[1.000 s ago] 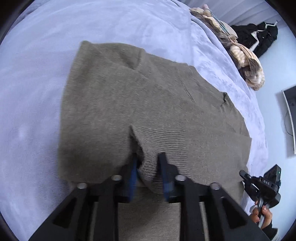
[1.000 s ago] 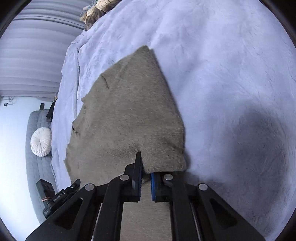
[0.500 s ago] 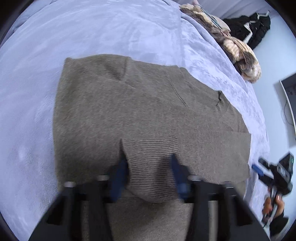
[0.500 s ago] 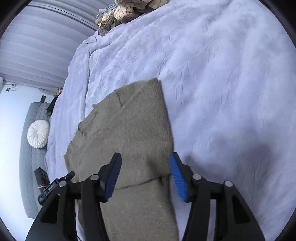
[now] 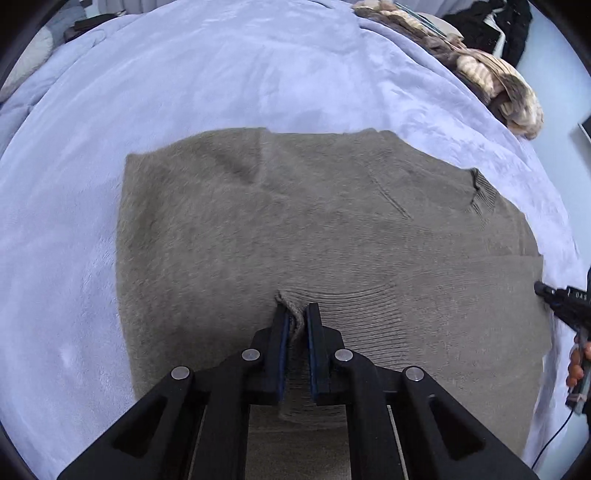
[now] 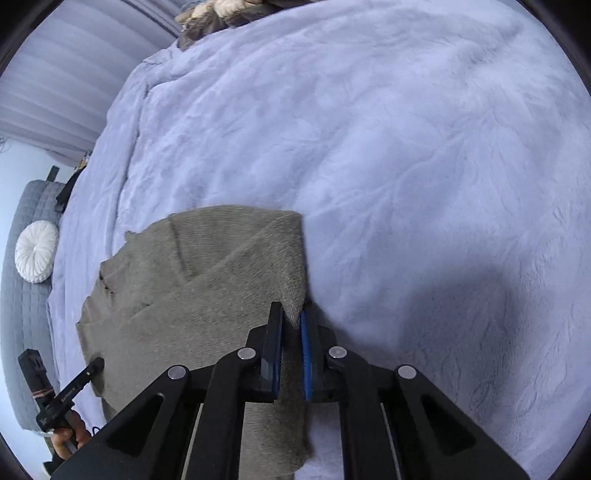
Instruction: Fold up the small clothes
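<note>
A grey-brown knit sweater [image 5: 295, 221] lies partly folded on a lilac bedspread [image 5: 221, 74]. My left gripper [image 5: 295, 314] is shut on a pinch of the sweater's ribbed edge near me. In the right wrist view the same sweater [image 6: 207, 280] lies at lower left, and my right gripper [image 6: 291, 317] is shut on its right-hand edge. The right gripper also shows at the right edge of the left wrist view [image 5: 565, 299]. The left gripper shows at lower left of the right wrist view [image 6: 66, 395], held by a hand.
A pile of beige and brown clothes [image 5: 491, 70] lies at the far right of the bed, with dark garments [image 5: 498, 26] behind it. A grey sofa [image 6: 22, 295] with a round white cushion [image 6: 37, 251] stands beside the bed. The bedspread [image 6: 406, 147] stretches wide to the right.
Both grippers opened half a second ago and let go of the sweater. They have since moved and shut again on new spots along the sweater's edge.
</note>
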Available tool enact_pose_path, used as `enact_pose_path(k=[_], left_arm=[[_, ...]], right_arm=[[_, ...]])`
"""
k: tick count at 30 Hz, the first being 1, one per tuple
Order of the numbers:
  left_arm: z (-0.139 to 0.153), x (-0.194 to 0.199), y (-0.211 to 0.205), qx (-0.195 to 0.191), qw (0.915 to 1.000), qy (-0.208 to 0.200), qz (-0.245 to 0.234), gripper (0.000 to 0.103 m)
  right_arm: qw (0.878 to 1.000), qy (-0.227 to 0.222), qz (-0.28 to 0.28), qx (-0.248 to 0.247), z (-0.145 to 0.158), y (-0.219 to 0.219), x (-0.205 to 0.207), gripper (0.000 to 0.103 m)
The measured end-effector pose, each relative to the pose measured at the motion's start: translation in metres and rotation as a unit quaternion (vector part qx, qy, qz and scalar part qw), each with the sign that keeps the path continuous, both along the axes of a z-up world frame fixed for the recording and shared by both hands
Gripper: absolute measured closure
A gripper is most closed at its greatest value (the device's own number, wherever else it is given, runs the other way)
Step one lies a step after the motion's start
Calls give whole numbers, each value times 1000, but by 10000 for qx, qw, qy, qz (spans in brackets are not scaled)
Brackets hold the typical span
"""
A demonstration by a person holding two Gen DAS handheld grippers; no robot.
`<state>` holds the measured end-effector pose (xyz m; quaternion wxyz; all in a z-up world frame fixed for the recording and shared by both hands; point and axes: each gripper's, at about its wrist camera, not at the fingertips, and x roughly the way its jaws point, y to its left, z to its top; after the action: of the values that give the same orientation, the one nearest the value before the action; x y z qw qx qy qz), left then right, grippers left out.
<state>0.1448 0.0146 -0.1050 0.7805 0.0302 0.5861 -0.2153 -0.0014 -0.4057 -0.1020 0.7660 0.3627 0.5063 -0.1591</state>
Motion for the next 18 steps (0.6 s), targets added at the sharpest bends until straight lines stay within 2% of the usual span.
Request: enact_pose_path(k=[1, 3, 4, 5, 7, 10, 13, 15, 18], left_arm=[[3, -1, 4, 54, 9999, -34, 84, 92], [11, -3, 14, 433, 9987, -201, 180, 92], [14, -5, 20, 457, 9986, -168, 182, 92], [17, -5, 28, 350, 9992, -66, 186, 92], [24, -8, 41, 106, 9996, 138, 205, 92], [39, -17, 45, -73, 9999, 65, 120, 92], [47, -26, 31, -247, 9996, -29, -132, 92], [43, -31, 14, -77, 9992, -104, -376, 92], [18, -37, 1, 509, 9978, -2, -422, 92]], right_arm=[[10000, -34, -71, 20, 0, 0, -4, 94], [9999, 18, -16, -130, 9, 6, -9, 93], [9997, 78, 47, -223, 14, 9, -11, 88], [9994, 136, 83, -297, 19, 12, -14, 84], [9993, 122, 131, -317, 30, 21, -24, 83], [9995, -29, 249, -212, 43, 38, -36, 82], [9982, -85, 545, -216, 50, 62, -40, 82], [9969, -71, 739, -270, 51, 77, -35, 82], [9956, 123, 856, -374, 42, 90, -29, 82]])
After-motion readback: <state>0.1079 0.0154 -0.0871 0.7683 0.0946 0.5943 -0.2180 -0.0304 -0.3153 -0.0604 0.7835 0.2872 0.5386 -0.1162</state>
